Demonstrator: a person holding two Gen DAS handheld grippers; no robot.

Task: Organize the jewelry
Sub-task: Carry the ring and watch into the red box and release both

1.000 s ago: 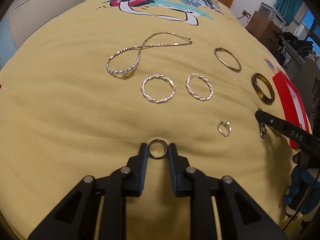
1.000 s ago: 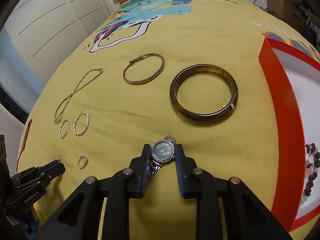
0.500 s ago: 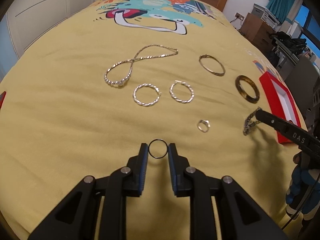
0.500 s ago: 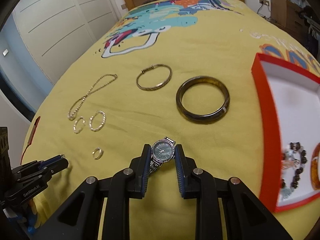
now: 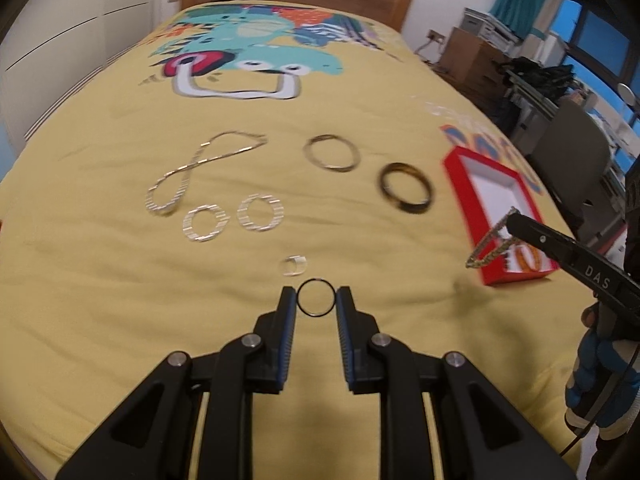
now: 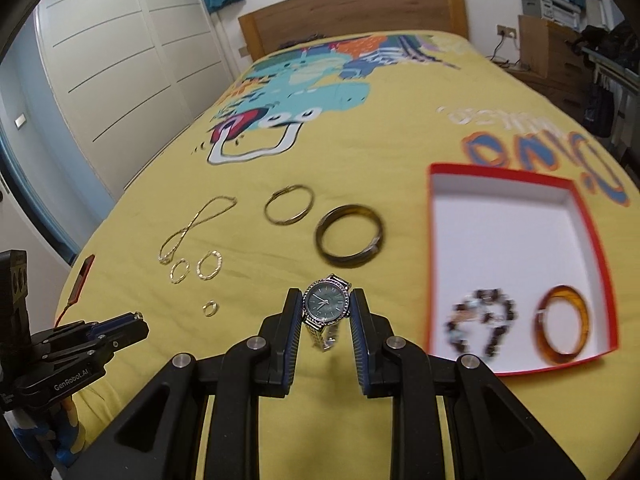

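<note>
**Two pieces lifted, two boxed, most of the jewelry on the bed**

The left gripper point(image 5: 316, 300) is closed narrow on a thin dark ring point(image 5: 315, 297), held upright between its pads above the yellow bedspread point(image 5: 100, 280). The right gripper point(image 6: 326, 310) clamps a silver watch point(image 6: 326, 305) by the case, dial facing the camera, the band hanging below.

By my reading the job is at an early-to-middle stage. The red box point(image 6: 430, 248), at about 2 o'clock from the right gripper, already holds a beaded bracelet point(image 6: 482, 328) and an amber bangle point(image 6: 564, 324) at its near end; the rest of its white floor is bare. The watch and ring look to be the next pieces to go in.

Left on the bed, in the left wrist view:
- a small ring point(image 5: 294, 266) just past the held ring at 12 o'clock
- two twisted hoops point(image 5: 206, 224) point(image 5: 260, 213) at 11 o'clock
- a chain necklace point(image 5: 200, 168) in a loop, farther out at 11
- a thin gold bangle point(image 5: 331, 153) at 12
- a dark bangle point(image 5: 406, 194) at 1 o'clock, beside the box

Nothing lies between the right gripper and the box. The left gripper's way to it crosses the right gripper and the hanging watch band, so the two could crowd each other. A wardrobe point(image 6: 120, 80) and wooden headboard point(image 6: 352, 12) stand well apart.
</note>
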